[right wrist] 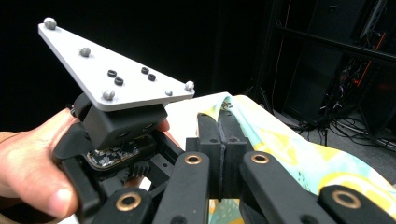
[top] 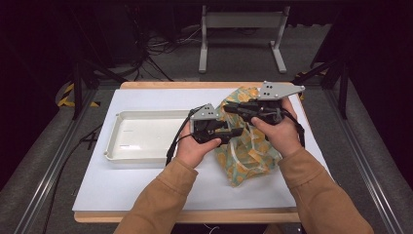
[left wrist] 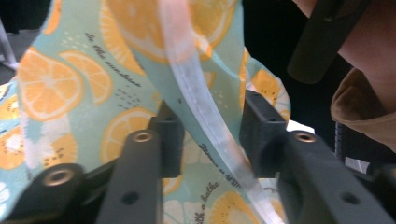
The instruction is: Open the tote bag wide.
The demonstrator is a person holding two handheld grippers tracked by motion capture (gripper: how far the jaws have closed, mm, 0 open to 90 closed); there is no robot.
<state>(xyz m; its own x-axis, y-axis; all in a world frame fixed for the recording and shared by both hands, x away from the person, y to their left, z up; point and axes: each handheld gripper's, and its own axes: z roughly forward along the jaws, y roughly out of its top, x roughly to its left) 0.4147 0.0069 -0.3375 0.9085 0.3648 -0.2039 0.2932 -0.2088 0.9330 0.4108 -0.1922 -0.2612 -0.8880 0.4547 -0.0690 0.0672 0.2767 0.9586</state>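
A teal fabric bag [top: 249, 157] printed with orange slices lies crumpled at the table's right centre. My right gripper [top: 228, 108] points left over the bag's top. In the right gripper view its jaws [right wrist: 223, 123] are shut together on the raised edge of the bag [right wrist: 299, 149]. My left gripper [top: 236, 132] points right into the bag just below it. In the left gripper view a white strap [left wrist: 201, 102] of the bag [left wrist: 70, 84] runs down between that gripper's [left wrist: 212, 135] pads, which stand apart on either side of it without pressing it.
A white tray [top: 146, 157] sits on the white mat [top: 146, 190] left of the hands. The left gripper's grey plate [right wrist: 116, 79] and the hand holding it are close beside the right jaws. A metal stand [top: 241, 19] and cables lie beyond the table.
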